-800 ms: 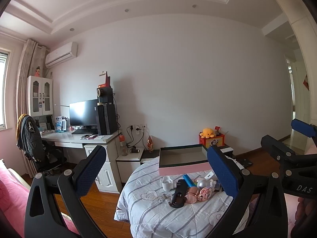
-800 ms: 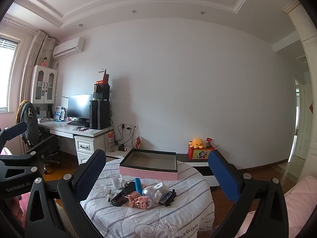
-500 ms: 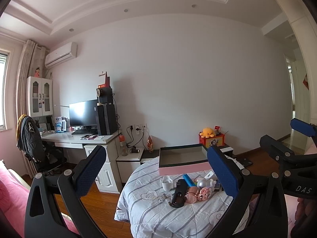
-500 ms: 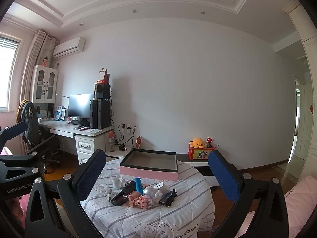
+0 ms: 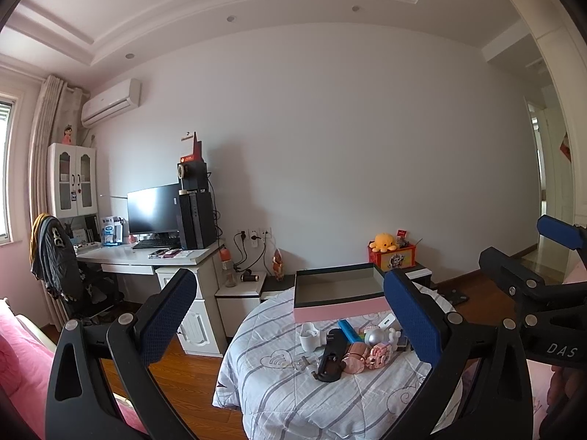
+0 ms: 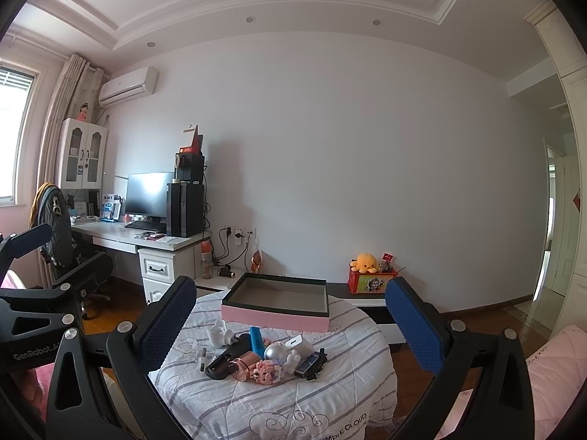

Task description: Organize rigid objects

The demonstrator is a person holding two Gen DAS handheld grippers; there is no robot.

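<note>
Left wrist view: the left gripper (image 5: 290,315) is held level with its jaws fully apart and nothing between the pads. It is well short of the cluster of small items (image 5: 352,346) lying on the striped quilt (image 5: 279,396). The pink box (image 5: 339,295) sits open and empty just beyond the cluster, on the far side of the quilt. The step in hand appears to be the approach. Bring the gripper in low, select one item at the edge of the pile, and close across its narrow width. The black handle-like object (image 5: 330,357) lies flat; its long axis runs near-to-far, tilted slightly right at the far end.

Right wrist view: the right gripper (image 6: 291,317) is likewise spread wide and empty, well back from the pile. The blue stick (image 6: 256,341) lies with its long axis running near-to-far, its far end toward the box. The black object (image 6: 225,361) runs diagonally, near-left to far-right. Grip each across the long axis, not along it.
</note>
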